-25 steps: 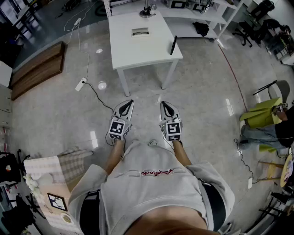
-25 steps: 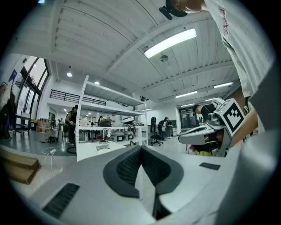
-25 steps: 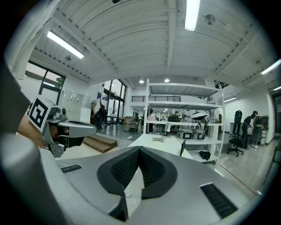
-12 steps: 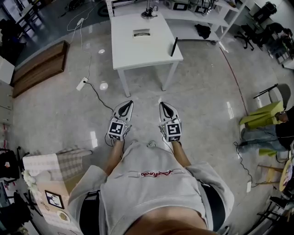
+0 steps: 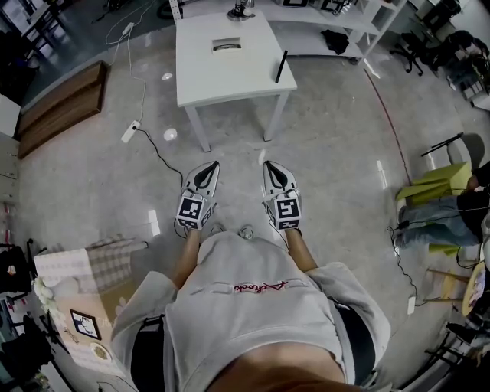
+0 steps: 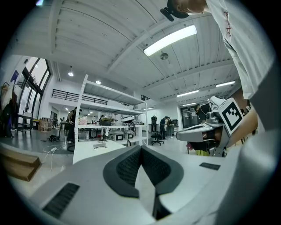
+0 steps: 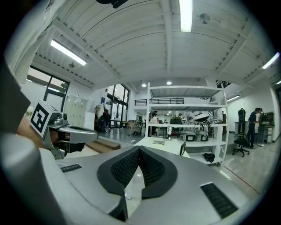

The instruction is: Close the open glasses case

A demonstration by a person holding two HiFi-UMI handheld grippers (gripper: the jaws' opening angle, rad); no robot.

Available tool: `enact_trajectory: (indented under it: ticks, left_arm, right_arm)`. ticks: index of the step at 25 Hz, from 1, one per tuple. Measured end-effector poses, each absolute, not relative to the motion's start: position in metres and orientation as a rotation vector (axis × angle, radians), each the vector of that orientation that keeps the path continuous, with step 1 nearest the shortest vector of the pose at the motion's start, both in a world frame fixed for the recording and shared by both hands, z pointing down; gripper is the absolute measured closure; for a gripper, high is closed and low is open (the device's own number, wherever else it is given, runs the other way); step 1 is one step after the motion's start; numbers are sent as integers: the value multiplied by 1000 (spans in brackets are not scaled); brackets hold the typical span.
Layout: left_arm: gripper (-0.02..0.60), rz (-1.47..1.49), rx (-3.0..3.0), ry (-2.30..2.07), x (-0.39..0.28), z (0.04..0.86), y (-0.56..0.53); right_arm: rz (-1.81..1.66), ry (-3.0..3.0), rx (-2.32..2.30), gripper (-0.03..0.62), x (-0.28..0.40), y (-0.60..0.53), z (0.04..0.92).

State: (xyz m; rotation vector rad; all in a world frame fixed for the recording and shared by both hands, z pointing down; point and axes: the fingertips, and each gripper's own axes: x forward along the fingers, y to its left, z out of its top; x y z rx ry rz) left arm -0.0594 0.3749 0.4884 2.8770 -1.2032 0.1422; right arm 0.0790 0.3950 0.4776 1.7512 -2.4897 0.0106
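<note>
while left claw (image 5: pixel 209 166) and right claw (image 5: pixel 272 165) sit clenched, the glasses case (image 5: pixel 227 45) lies ahead — on a table (image 5: pixel 230 80).

Table (image 5: pixel 230 80): on the floor ahead of the person, well apart from both grippers.
Glasses case (image 5: pixel 227 45): on the table, toward its far side.
Slim dark object (image 5: pixel 281 66): at the table's right edge.
Shelving unit (image 5: pixel 337 9): behind the table, running off to the right.
Bag (image 5: pixel 334 44): low in the shelving unit, right of the table.
Power strip (image 5: pixel 130 132): on the floor left of the table.
Wooden platform (image 5: pixel 61 107): farther left than the power strip.
Left gripper (image 5: pixel 210 167) and right gripper (image 5: pixel 271 166): side by side, apart, between the person's chest and the table.
Seated person (image 5: pixel 452 210): at the far right edge.
</note>
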Motion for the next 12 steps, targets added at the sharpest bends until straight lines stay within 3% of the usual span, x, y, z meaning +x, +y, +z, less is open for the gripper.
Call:
enact_trajectory:
  ticks: [12]
  left_arm:
    - [561, 148, 2859, -1227, -42, 497, 379]
  right_arm:
    - [5, -2504, 1732, 568, 95, 395, 489]
